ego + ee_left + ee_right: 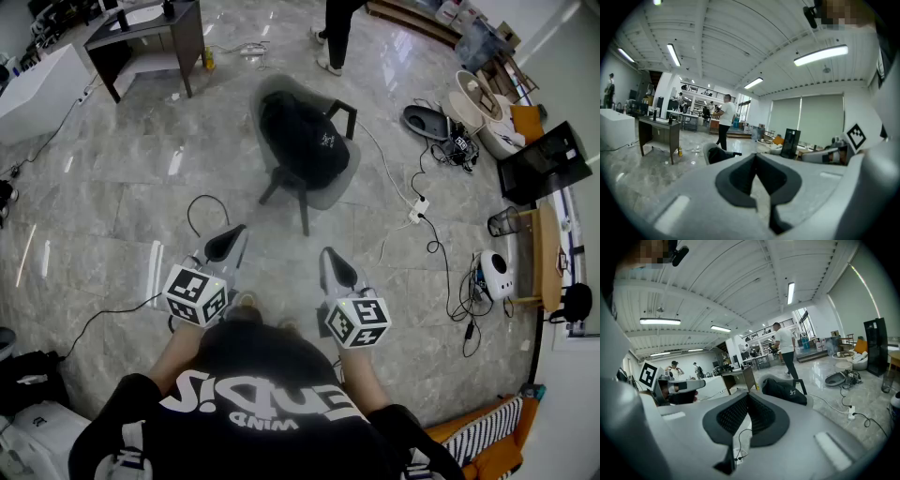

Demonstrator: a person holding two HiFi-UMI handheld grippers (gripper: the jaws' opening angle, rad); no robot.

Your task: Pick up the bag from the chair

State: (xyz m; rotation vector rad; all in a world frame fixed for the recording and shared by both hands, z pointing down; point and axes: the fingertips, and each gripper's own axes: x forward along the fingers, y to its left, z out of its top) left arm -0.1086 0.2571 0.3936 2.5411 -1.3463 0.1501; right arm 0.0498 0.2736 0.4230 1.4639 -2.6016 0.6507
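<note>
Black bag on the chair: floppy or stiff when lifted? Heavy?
Likely soft: the bag slumps rounded over the chair seat, so it should sag when lifted. It looks filled out, so possibly some weight.

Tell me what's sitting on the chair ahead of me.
A black bag fills the seat of the grey chair. It covers nearly the whole seat, so anything lying beneath it cannot be seen.
</note>
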